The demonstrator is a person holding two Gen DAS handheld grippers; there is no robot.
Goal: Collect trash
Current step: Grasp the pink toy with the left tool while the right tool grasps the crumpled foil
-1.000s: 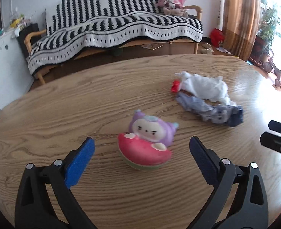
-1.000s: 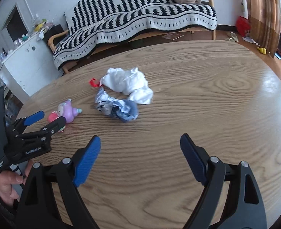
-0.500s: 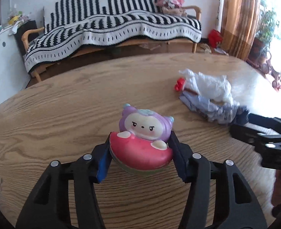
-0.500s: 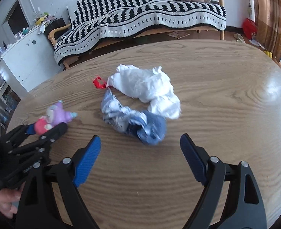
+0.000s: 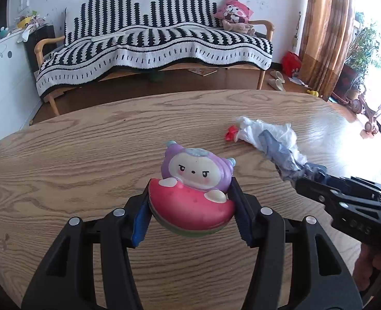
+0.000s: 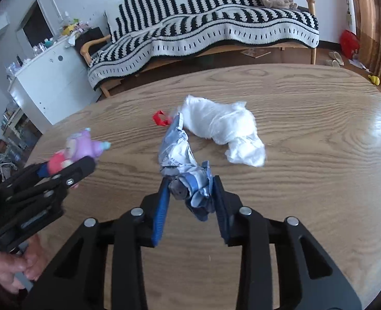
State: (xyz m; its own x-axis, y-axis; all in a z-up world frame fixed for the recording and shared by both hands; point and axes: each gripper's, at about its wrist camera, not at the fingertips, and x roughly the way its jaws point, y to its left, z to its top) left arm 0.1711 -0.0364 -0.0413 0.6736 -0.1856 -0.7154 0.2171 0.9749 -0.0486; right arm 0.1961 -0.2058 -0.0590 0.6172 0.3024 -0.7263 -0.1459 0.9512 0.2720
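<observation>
A squishy toy, purple figure on a pink base, sits pinched between the blue pads of my left gripper, which is shut on it just above the wooden table. To its right lie a crumpled blue-grey wrapper, a white crumpled tissue wad and a small red scrap. My right gripper is closing its jaws on the near end of the wrapper, both pads touching it. The left gripper with the toy shows at the left of the right wrist view.
Behind the table stands a sofa under a black-and-white striped blanket. A white cabinet is at the far left and curtains at the right. A person's hand grips the left tool's handle.
The left jaws closed on the toy and raised it a little. The right gripper moved forward to the wrapper, and its wide jaws came together around the wrapper's near end.
</observation>
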